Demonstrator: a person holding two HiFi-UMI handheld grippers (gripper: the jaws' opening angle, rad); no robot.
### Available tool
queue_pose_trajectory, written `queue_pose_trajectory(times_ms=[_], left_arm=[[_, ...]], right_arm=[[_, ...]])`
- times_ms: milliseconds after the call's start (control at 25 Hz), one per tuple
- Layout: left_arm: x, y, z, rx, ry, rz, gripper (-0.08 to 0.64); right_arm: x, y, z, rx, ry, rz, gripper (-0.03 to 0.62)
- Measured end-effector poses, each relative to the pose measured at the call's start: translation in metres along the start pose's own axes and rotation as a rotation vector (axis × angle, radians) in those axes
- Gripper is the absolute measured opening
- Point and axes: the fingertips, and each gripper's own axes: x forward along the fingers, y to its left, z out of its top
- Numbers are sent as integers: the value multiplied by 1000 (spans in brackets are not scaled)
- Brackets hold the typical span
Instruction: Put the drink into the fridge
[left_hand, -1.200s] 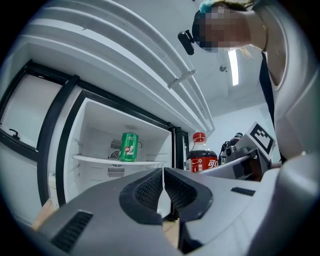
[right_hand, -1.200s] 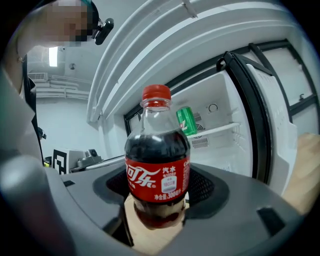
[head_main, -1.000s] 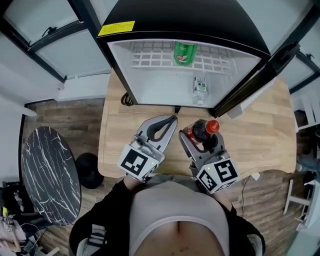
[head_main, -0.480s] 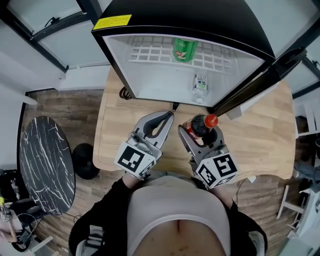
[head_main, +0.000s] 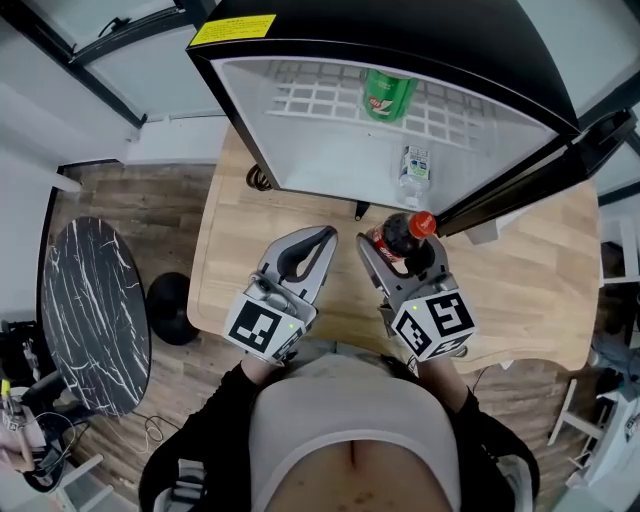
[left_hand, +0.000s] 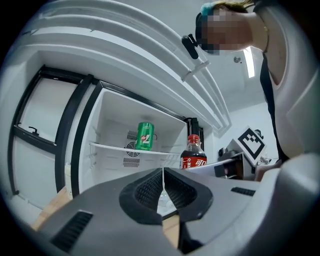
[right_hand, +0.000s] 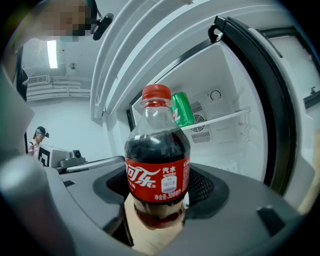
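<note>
- Right tongs (right_hand: 157, 200) clamp an upright, red-capped dark cola bottle (right_hand: 157, 150) just near of the open black fridge (head_main: 300, 150).
- Left tongs (left_hand: 162, 187) are pressed together, empty.
- Best carried upright and far, clear of the black fridge door (head_main: 530, 170) at right.

Lit brightly and evenly, chiefly from a ceiling strip light (right_hand: 52, 54). Left only soft, faint shadows on the wooden surface (head_main: 520, 270). Bowed straight lines hard toward the edges and darkened the corners to black in both gripper views. Rendered the cola bottle (right_hand: 157, 160) sharp, the left tongs (left_hand: 163, 175) near the lens soft.
</note>
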Motion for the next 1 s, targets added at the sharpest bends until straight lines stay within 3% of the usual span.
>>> queue_pose_trajectory(times_ms=[1000], left_arm=[[-30, 30, -33, -31, 59, 118, 12]], right_arm=[[80, -29, -49, -13, 44, -18, 325]])
